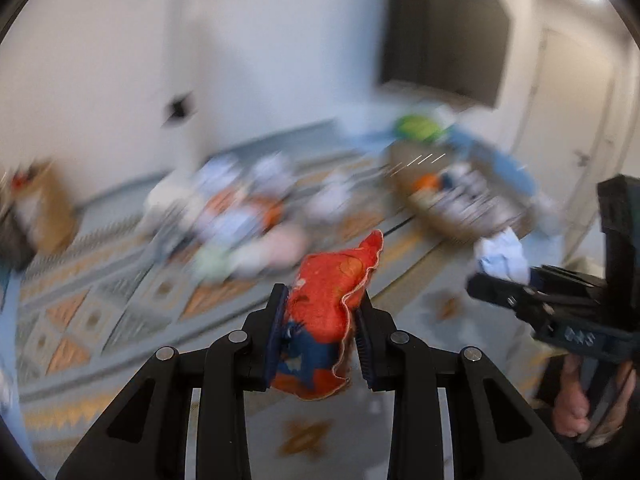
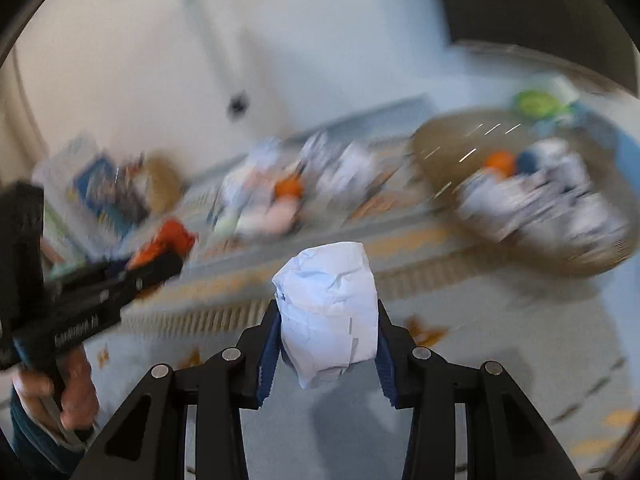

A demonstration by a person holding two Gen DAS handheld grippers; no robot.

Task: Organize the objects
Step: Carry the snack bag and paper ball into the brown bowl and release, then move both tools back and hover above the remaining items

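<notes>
The left gripper (image 1: 322, 332) is clamped on an orange cloth (image 1: 328, 300), held up above the patterned rug (image 1: 100, 304); the right gripper (image 2: 326, 344) is clamped on a pale blue cloth (image 2: 330, 308), also off the floor; far right sits a blurred basket (image 2: 500, 208) with clothes; a clothes pile (image 1: 240, 224) lies far left.

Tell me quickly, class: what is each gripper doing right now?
Left gripper: closed on an orange-red cloth with a blue patch.
Right gripper: closed on a pale blue-white cloth.
</notes>
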